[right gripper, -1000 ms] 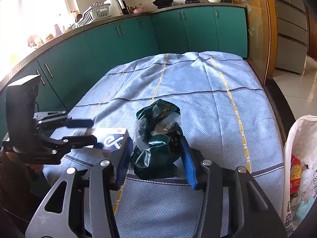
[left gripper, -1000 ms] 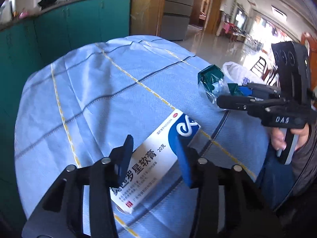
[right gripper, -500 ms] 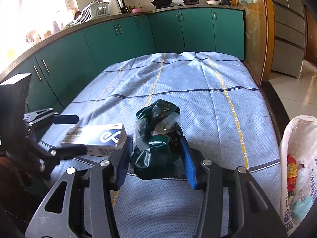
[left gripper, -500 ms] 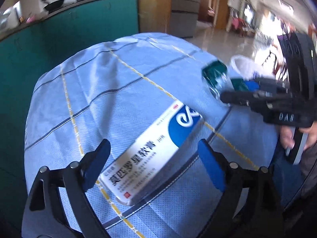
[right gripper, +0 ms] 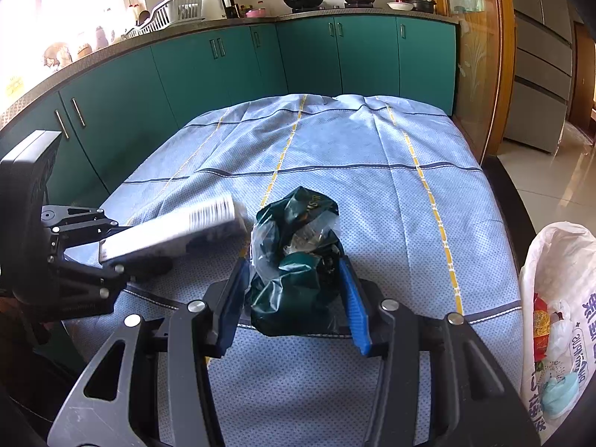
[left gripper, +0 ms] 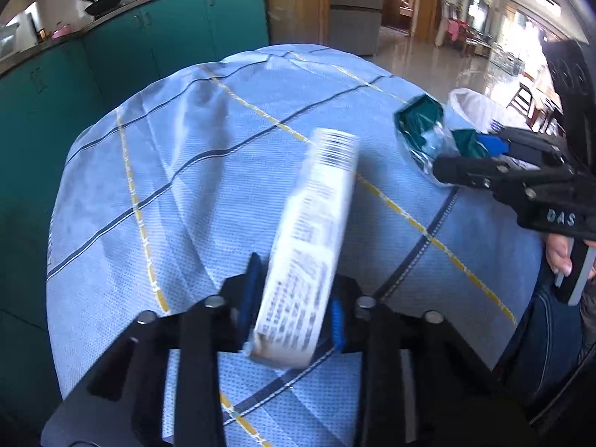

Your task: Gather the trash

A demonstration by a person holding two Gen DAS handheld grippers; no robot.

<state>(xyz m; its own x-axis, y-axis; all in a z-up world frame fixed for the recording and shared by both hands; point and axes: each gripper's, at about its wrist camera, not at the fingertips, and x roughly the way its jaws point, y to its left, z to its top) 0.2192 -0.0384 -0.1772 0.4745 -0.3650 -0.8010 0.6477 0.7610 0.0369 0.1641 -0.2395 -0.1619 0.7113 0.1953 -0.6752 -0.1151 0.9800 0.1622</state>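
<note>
Your left gripper [left gripper: 294, 298] is pinching the near end of the white ointment box [left gripper: 313, 238], tilting it off the blue tablecloth [left gripper: 208, 171]. Your right gripper [right gripper: 294, 290] is clamping the crumpled green wrapper [right gripper: 294, 260] resting on the cloth. The white trash bag [right gripper: 558, 298] is hanging at far right.

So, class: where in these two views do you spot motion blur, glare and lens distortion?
Left wrist view: the white box is motion-blurred and the tablecloth bulges from the fisheye. Right wrist view: the window is blown out, while the green wrapper stays sharp.
</note>
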